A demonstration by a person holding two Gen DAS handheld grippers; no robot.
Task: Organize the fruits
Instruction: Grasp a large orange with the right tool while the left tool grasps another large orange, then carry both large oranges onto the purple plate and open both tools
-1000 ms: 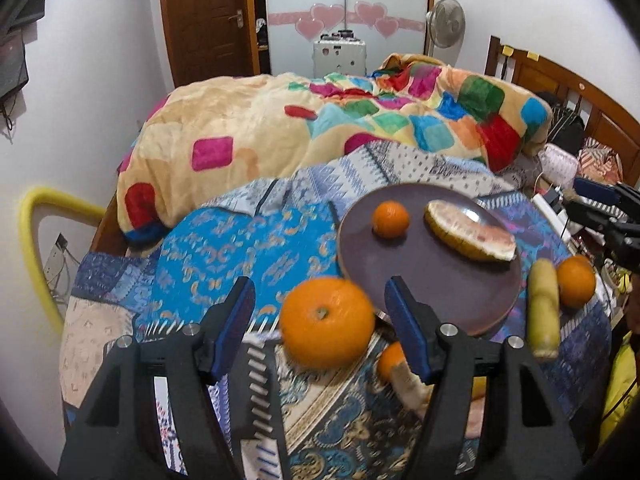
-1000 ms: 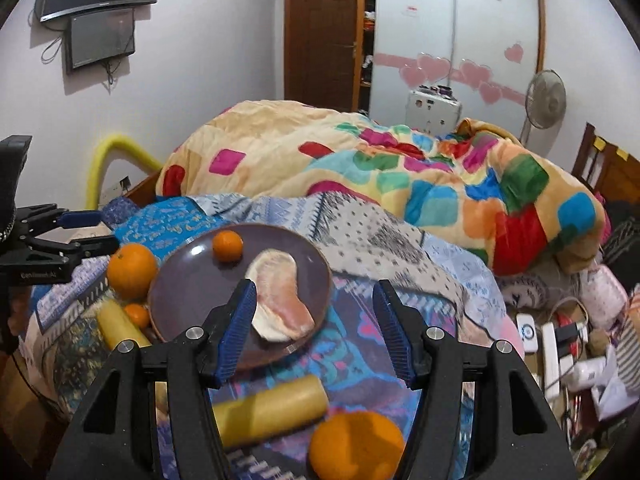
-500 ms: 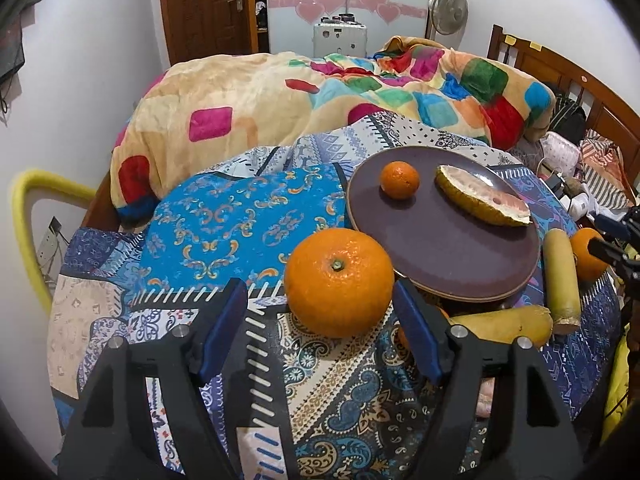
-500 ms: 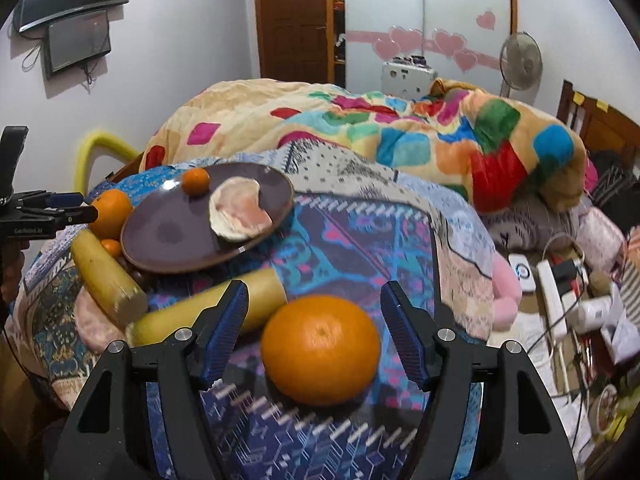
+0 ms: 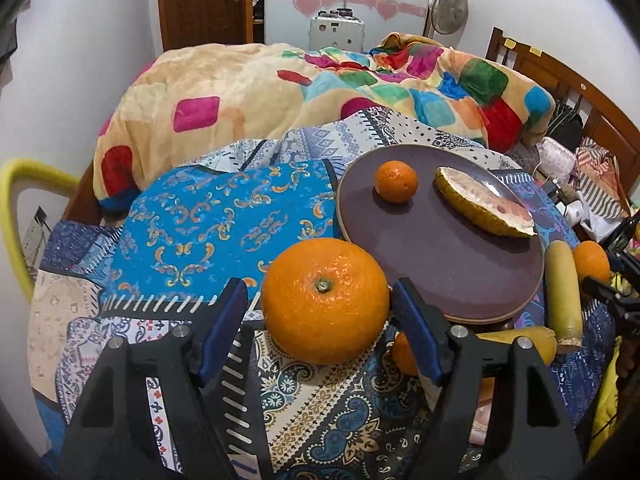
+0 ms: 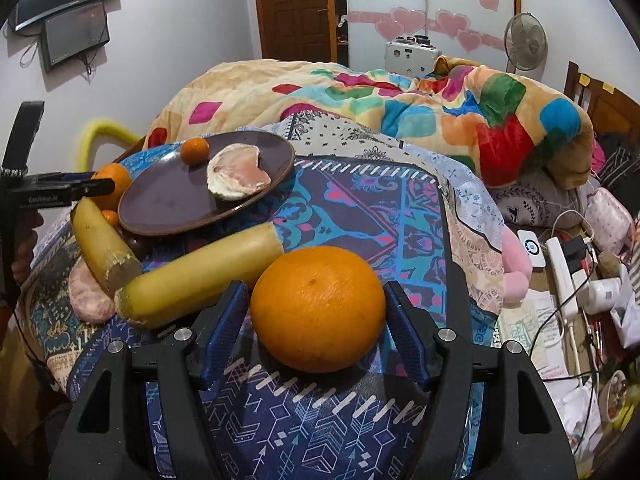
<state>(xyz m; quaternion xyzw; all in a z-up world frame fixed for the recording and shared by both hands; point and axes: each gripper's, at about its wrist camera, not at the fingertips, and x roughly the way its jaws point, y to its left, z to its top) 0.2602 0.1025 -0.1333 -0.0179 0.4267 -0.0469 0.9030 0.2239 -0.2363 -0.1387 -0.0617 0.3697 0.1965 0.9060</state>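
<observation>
Evidently, two oranges are being straddled at once, one by each gripper, and the plate (image 5: 440, 264) serves as the landmark. Left of the plate, touching its near rim, the left orange (image 5: 325, 300) sits on the patterned cloth (image 5: 224, 224) between the spread jaws of the left gripper (image 5: 322, 328); a gap is seen at the left pad, while the right pad lies very near the peel, and no pinch is made yet. These jaws have just been opening, with the fruit between them. On the plate itself a small orange (image 5: 396, 181) and a pomelo wedge (image 5: 484, 208) are already laid. Right of the plate, below its near edge and beside a banana (image 6: 200, 280), the right orange (image 6: 318, 308) rests between the spread jaws of the right gripper (image 6: 316, 332), which have likewise just been opening; both pads stand close, but contact cannot be confirmed.

For a good grip, each fruit should be centred between the pads and taken across its widest part, with closure kept gentle so it is not squeezed out forward. The soft bedding may give underneath, so a straight lift is advised. The plate is tilted, and placement near its middle is judged safer.
</observation>
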